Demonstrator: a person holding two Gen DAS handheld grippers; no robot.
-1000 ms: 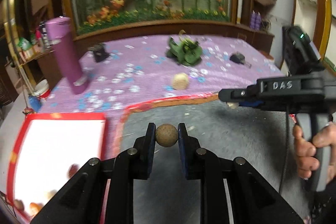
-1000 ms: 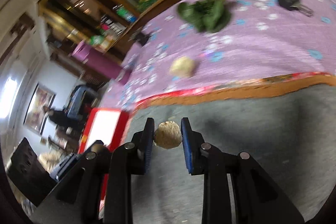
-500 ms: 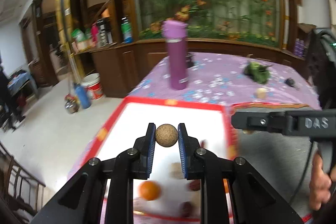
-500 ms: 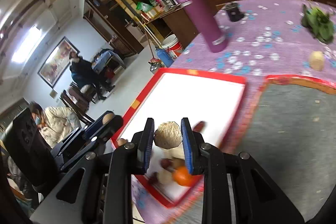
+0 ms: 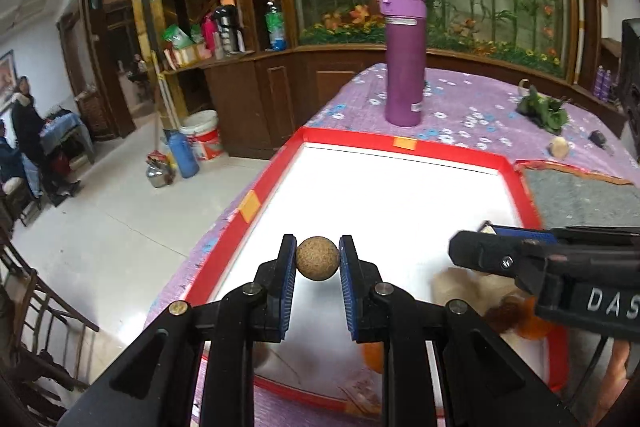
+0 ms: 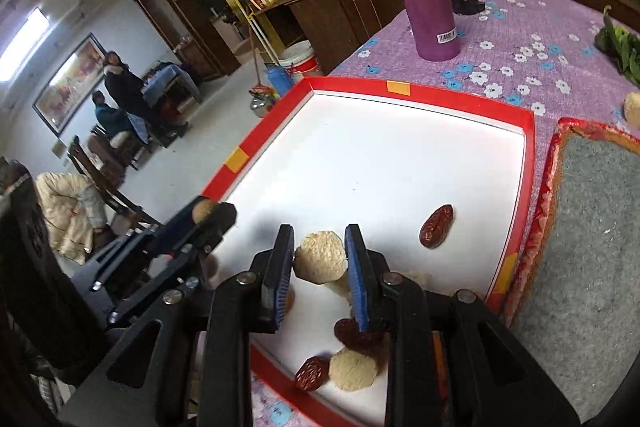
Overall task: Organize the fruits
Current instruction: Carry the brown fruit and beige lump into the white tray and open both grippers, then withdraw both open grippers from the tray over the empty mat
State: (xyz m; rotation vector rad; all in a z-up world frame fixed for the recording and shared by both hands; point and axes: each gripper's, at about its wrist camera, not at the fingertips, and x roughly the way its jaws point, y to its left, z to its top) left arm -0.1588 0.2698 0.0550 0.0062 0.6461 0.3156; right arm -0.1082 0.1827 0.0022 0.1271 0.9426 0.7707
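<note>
- The left gripper (image 5: 317,259) is clamped on a brown ball (image 5: 317,258), a round, speckled fruit that sits between the two blue pads at lower centre of the left view.
- Below that ball lies the tray (image 5: 404,143), white inside with a red rim; the ball hangs above the tray's near half.
- The right gripper (image 6: 319,259) is clamped on a pale fruit (image 6: 320,257), rough and beige, held between its pads at lower centre of the right view.
- That pale fruit sits above the tray's lower part, over a cluster of fruit on the white floor.
- In the right view a red date (image 6: 436,231) lies alone on the tray floor, to the right of the gripper and apart from it.
- Two more dates (image 6: 313,372) and a second pale piece (image 6: 353,369) lie at the bottom of the frame, near the tray's near rim.
- An orange fruit (image 5: 534,327) shows at lower right of the left view, partly hidden by the right gripper's body.
- A purple bottle (image 5: 404,55) stands upright on the flowered cloth (image 5: 472,99) beyond the tray's far rim.
- A grey mat (image 6: 592,227) lies just beside the tray, at the right of the frame.
</note>
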